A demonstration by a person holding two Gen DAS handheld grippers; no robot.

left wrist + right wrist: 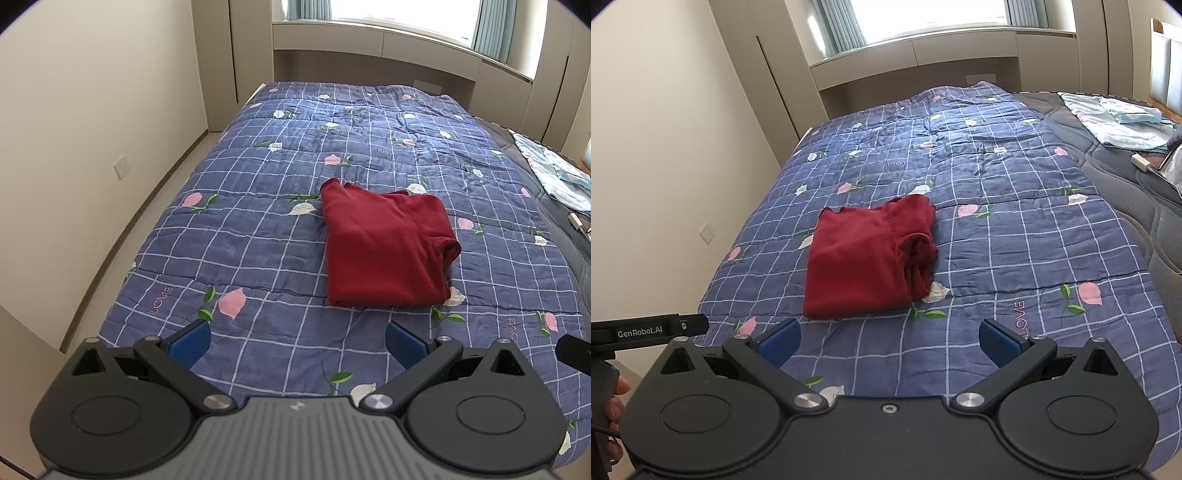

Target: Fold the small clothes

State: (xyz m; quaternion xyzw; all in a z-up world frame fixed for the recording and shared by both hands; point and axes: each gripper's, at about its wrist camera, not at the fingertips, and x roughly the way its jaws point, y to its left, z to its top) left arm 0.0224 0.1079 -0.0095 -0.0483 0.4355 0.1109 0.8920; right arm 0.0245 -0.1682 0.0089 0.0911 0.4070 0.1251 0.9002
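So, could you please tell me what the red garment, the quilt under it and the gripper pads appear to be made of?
Red garment: probably soft knit cotton, matte, with limp rolled folds and a frilled edge.
Quilt: likely woven cotton with padding, matte, puffy along stitched lines, printed grid and flowers.
Gripper pads: apparently blue foam or rubber, dull and faintly textured, on black, seemingly plastic, arms.

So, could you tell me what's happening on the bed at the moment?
A person is holding a two-finger gripper in each hand, working on folding small clothes. A dark red fabric garment lies folded into a compact rectangle on the blue checked floral quilt. Neither gripper touches it: the left gripper and right gripper both hover short of the garment's near edge with fingers spread open and nothing between them. A light blue cloth lies further off at the bed's right side.
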